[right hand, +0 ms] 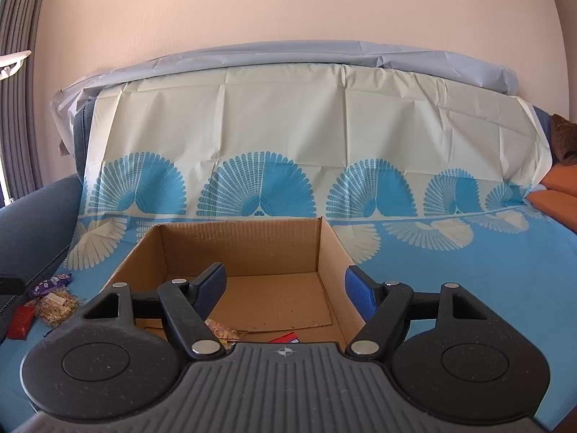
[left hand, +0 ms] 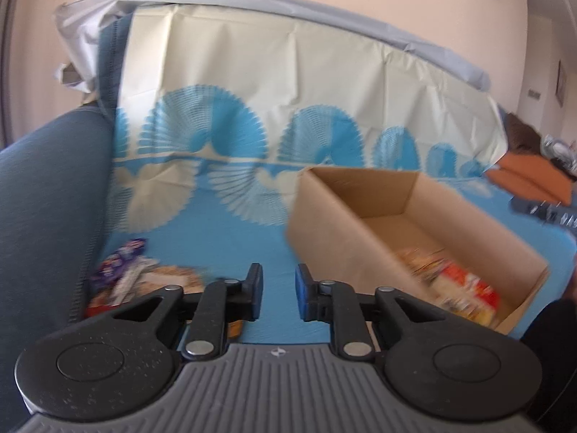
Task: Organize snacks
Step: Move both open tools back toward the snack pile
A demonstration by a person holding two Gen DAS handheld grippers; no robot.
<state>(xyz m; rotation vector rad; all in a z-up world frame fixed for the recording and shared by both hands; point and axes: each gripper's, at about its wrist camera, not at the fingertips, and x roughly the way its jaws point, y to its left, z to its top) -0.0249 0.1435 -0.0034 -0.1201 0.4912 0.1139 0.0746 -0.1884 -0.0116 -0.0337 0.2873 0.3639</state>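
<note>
At the far left of both views a blue sofa armrest is seen, with a blue-and-cream fan-patterned sheet spread over the seat and backrest beside it. On that sheet, close against the armrest, a small heap of loose snacks is found: a purple wrapper, a pale grainy bar and a red packet, touching one another. In the left wrist view the same heap is blurred.

The left claw is held above bare sheet between the heap and the box. Its blue pads are separated by a narrow gap, and nothing is seen between them.

To the right of it an open cardboard box is set on the sheet, flaps removed or folded away. Several packets, red and yellow, are seen in the near end of the box, though they are too blurred to be told apart; the far end of its floor is bare.

The right claw is held over the near rim of the box, pointing into it. Its jaws are spread wide and nothing is gripped. Orange cushions are seen at the far right.
</note>
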